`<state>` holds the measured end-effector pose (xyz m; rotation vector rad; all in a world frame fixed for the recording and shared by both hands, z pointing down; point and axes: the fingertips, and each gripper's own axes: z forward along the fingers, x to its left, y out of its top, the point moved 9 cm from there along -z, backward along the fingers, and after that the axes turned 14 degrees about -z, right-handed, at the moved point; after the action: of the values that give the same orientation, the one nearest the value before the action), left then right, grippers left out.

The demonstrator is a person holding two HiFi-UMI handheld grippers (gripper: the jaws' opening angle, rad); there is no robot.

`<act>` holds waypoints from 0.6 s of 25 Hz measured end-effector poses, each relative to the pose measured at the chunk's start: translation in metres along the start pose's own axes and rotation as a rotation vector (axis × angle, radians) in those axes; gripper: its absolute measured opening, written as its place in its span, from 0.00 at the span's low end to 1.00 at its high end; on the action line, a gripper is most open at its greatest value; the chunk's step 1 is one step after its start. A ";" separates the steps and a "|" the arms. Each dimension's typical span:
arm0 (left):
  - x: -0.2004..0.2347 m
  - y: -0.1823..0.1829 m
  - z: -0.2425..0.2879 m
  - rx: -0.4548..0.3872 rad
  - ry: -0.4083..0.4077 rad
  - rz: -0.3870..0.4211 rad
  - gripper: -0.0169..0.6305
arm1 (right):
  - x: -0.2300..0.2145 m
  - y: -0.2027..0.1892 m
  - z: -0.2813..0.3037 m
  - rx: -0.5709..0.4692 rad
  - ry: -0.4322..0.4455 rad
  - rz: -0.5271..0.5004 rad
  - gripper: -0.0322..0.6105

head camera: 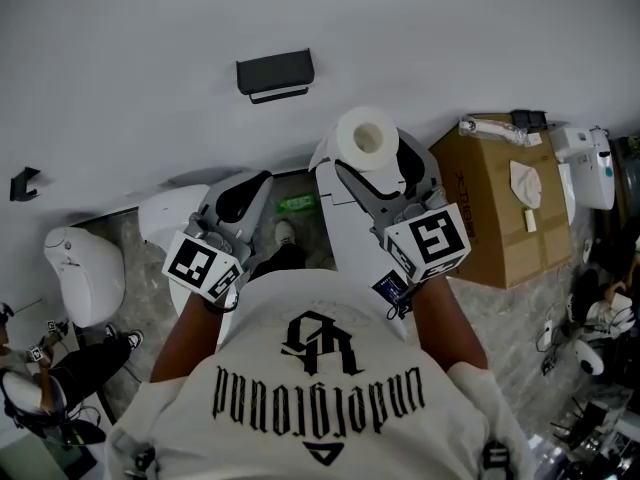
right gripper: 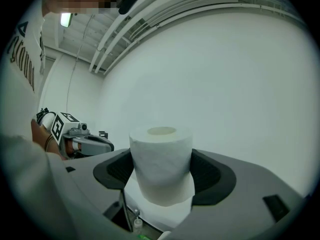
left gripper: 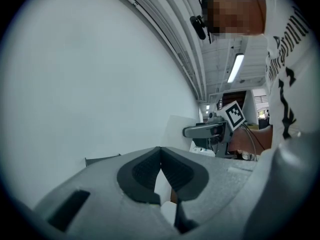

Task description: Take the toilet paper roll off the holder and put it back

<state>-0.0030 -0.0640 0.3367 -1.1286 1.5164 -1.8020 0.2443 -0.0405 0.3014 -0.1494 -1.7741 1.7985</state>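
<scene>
Softness matters: the white toilet paper roll (right gripper: 161,164), off the black wall holder (head camera: 275,73), stands upright, gripped across its sides by the right claw (head camera: 372,168). Squeezing harder would probably dent it. The left claw (left gripper: 160,154) is closed and empty.

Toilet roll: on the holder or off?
Off. The white toilet paper roll is clamped in the right gripper; the black wall holder carries nothing.

wall (head camera: 150,28): plain white | floor (head camera: 520,313): grey, speckled | cardboard box (head camera: 488,213): at right | strip light (left gripper: 235,68): lit overhead
</scene>
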 end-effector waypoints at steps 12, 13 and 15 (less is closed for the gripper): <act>0.033 0.006 0.042 0.006 -0.009 -0.006 0.05 | -0.038 -0.009 0.031 0.015 -0.011 0.005 0.57; 0.037 0.008 0.045 0.007 -0.009 -0.006 0.05 | -0.041 -0.009 0.036 0.015 -0.009 0.004 0.57; 0.045 0.010 0.052 0.009 -0.009 -0.009 0.05 | -0.045 -0.009 0.044 0.014 -0.007 -0.001 0.57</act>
<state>0.0168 -0.1309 0.3404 -1.1392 1.4991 -1.8052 0.2630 -0.1016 0.2994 -0.1365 -1.7654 1.8123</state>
